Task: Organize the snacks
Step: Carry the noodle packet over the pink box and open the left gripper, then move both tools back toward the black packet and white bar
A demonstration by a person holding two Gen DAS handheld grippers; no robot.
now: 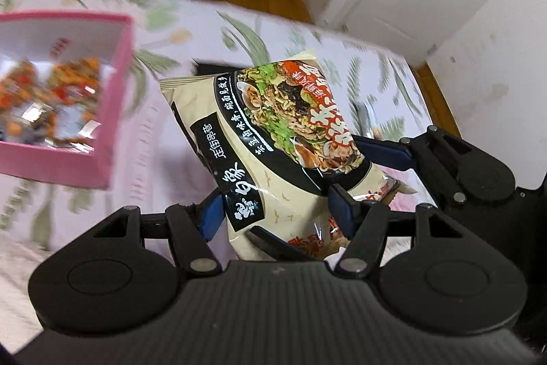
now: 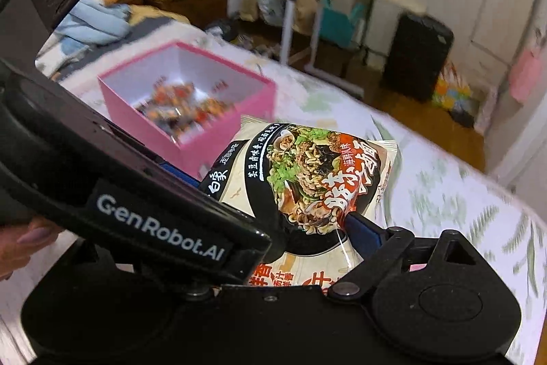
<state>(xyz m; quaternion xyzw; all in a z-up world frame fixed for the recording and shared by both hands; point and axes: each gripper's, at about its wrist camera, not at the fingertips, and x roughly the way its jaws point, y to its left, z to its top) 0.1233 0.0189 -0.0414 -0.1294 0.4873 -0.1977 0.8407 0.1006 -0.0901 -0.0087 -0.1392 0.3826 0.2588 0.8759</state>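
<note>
Blurred snacks (image 1: 51,91) in pink box (image 1: 116,98)

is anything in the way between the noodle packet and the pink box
Nothing visible is. The noodle packet is held up off the bedspread by the left gripper and right gripper, right beside the open-topped pink box. Only small wrapped snacks lie at its bottom.

Cream plastic noodle packet (image 1: 273,139): black bands, red-and-white lettering, green-brown food picture. Square pink cardboard box (image 1: 116,98): white inside, orange-red wrappers. Pale pink bedsheet (image 1: 164,23): green leaf print. Black grippers, blue pads (image 1: 345,207).
</note>
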